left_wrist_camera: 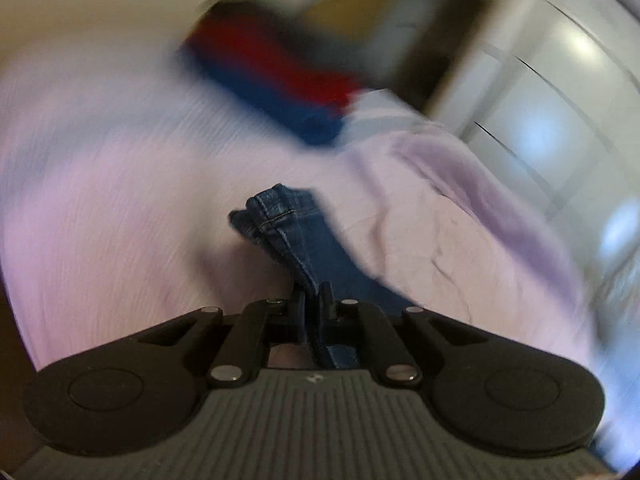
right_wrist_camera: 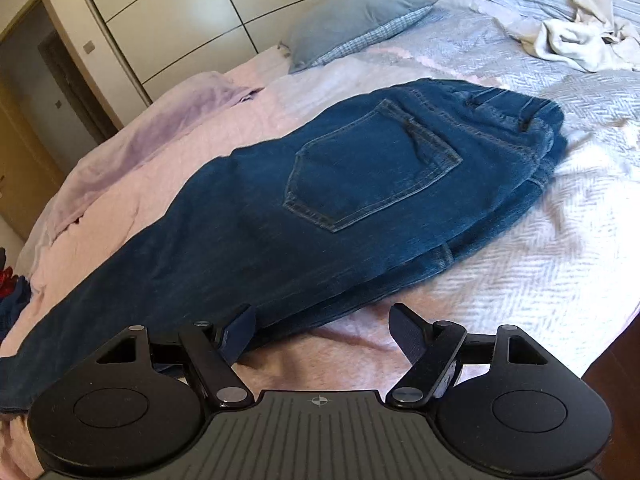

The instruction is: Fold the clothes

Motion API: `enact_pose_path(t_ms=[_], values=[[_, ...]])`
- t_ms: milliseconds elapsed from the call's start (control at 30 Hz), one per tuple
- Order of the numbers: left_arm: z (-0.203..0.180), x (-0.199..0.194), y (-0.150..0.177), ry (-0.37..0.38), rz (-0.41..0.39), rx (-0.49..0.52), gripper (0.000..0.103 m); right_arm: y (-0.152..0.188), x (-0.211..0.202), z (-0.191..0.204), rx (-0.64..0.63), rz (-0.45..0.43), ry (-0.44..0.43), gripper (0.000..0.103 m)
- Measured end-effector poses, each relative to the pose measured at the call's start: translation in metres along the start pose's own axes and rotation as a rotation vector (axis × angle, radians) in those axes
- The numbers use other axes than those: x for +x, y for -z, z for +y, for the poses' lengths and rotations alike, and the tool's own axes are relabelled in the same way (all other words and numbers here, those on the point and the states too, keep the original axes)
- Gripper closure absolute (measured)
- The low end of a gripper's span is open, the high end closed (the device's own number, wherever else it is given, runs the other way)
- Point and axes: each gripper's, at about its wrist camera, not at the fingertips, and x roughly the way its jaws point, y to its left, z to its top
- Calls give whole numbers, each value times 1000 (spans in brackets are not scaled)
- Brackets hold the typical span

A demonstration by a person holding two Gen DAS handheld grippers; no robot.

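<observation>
A bedroom is shown, with pale wardrobe panels [right_wrist_camera: 180, 20] across the upper left of the right wrist view and a doorway at its left edge. Most of both views is filled by a wide bed covered in a pinkish-white textured bedspread [right_wrist_camera: 540, 248]. A pair of dark blue denim jeans [right_wrist_camera: 320, 184] is spread flat across the middle of the right wrist view, back pocket upward, one leg running to the lower left. A grey-blue pillow [right_wrist_camera: 352, 20] is seen at the upper centre, and a crumpled cream garment [right_wrist_camera: 580, 40] at the upper right. At the bottom, the right gripper [right_wrist_camera: 320, 332] is held with its jaws spread wide, nothing gripped, beside the jeans' near edge. In the blurred left wrist view, a denim hem is pinched in the left gripper [left_wrist_camera: 314, 304], its jaws pressed together. A red and blue pile [left_wrist_camera: 280, 80] is seen beyond, upper centre.
</observation>
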Motion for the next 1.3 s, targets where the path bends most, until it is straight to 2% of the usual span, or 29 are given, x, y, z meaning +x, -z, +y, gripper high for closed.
enact_pose_path(t_ms=[100, 167, 233, 300, 367, 400, 433, 467, 500, 533, 567, 600, 667, 767, 833, 900, 967, 1000, 1067, 1167, 1300], values=[[-64, -29, -3, 70, -99, 294, 100, -2, -3, -8, 12, -12, 0, 26], [-110, -51, 5, 158, -161, 460, 100, -3, -5, -12, 19, -19, -5, 26], [-153, -72, 24, 279, -186, 591, 99, -5, -7, -15, 23, -29, -9, 26], [-190, -86, 58, 406, -149, 704, 99, -8, -9, -16, 27, -42, -20, 26], [-225, -87, 103, 501, -60, 824, 94, -10, -11, -17, 29, -52, -29, 26], [-240, -81, 128, 531, 3, 891, 85, -11, -11, -16, 30, -55, -32, 26], [-252, -73, 156, 520, 62, 970, 85, -13, -11, -16, 30, -55, -32, 26], [-259, -66, 180, 473, 98, 1046, 85, -14, -11, -17, 30, -55, -32, 26], [-259, -66, 191, 452, 87, 1076, 85, -15, -12, -16, 30, -56, -36, 26], [-256, -69, 197, 448, 59, 1084, 85, -17, -12, -15, 30, -58, -52, 26], [-253, -71, 193, 459, 63, 1063, 85, -19, -13, -14, 29, -59, -67, 26], [-249, -73, 184, 479, 84, 1028, 80, -21, -14, -13, 29, -61, -82, 26], [-239, -80, 166, 518, 107, 965, 79, -25, -15, -10, 33, -62, -119, 26], [-217, -98, 138, 547, 90, 908, 79, -33, -5, 1, 151, -18, -272, 26], [-195, -108, 119, 550, 95, 852, 79, -35, 11, 10, 268, 55, -404, 26], [-181, -107, 105, 555, 111, 793, 79, -31, 34, 25, 384, 169, -520, 26], [-161, -113, 94, 552, 127, 737, 79, -22, 56, 39, 481, 267, -568, 26], [-151, -116, 88, 550, 135, 709, 79, -17, 67, 47, 522, 310, -583, 26], [-134, -116, 81, 531, 146, 671, 80, -11, 81, 59, 549, 354, -545, 27], [-109, -117, 71, 499, 166, 605, 80, -10, 87, 72, 541, 355, -492, 27], [-86, -105, 62, 479, 219, 490, 80, -9, 93, 84, 539, 367, -459, 38]])
